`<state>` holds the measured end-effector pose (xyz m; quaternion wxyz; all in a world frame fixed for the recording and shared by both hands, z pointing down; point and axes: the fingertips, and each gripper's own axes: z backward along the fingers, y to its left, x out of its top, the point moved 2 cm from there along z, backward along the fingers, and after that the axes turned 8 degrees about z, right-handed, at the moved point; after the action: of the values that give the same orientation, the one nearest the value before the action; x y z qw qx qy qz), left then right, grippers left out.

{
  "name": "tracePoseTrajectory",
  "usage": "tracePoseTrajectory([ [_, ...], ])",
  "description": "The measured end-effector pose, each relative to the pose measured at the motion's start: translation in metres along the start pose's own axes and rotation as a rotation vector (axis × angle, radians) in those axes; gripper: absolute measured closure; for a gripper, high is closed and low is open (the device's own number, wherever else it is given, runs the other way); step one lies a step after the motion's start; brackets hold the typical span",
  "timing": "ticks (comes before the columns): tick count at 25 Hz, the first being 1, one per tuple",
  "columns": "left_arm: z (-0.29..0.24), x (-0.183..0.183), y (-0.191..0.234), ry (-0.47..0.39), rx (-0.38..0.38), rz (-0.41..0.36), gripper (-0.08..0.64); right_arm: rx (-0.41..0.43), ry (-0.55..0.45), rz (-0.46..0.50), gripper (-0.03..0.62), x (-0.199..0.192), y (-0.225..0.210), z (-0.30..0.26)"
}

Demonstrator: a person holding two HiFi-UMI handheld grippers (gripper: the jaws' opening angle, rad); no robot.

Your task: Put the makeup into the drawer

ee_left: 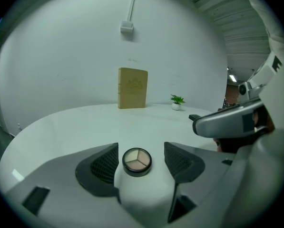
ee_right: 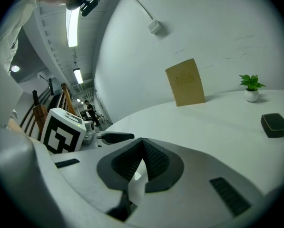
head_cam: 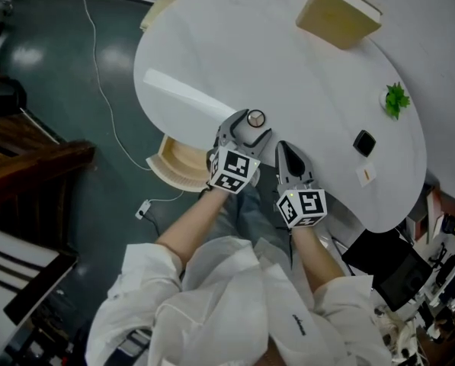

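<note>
You wear a white shirt, sleeves rolled, over blue jeans; your grey left gripper and right gripper carry black ribbed pads and black-and-white marker cubes.

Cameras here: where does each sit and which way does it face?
Head view: on the person's head, looking steeply down at the white rounded table; white sleeves, left gripper, right gripper show.
Left gripper view: on the left gripper, facing across the table; open jaws flank a round eyeshadow compact.
Right gripper view: on the right gripper, facing across the table; jaws shut, empty.
Shared: both gripper views show the upright tan book and small green potted plant.
</note>
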<state>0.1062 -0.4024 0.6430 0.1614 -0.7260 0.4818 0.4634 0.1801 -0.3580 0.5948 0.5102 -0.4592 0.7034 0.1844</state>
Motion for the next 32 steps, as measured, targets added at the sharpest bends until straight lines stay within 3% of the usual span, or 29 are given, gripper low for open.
tracePoseTrajectory([
  [12, -0.02, -0.008, 0.005, 0.073, 0.072, -0.017, 0.258, 0.02, 0.017, 0.0, 0.575, -0.009, -0.008, 0.001],
  [18, -0.024, -0.012, 0.006, 0.102, 0.125, -0.062, 0.319, 0.04, 0.018, 0.006, 0.575, -0.011, -0.007, 0.003],
  [25, -0.022, -0.012, 0.007, 0.107, 0.141, -0.063, 0.327, 0.061, 0.015, 0.011, 0.575, -0.011, -0.007, 0.013],
  [32, 0.003, -0.005, -0.003, 0.046, 0.112, -0.076, 0.331, 0.097, 0.001, 0.019, 0.575, -0.008, 0.001, 0.02],
])
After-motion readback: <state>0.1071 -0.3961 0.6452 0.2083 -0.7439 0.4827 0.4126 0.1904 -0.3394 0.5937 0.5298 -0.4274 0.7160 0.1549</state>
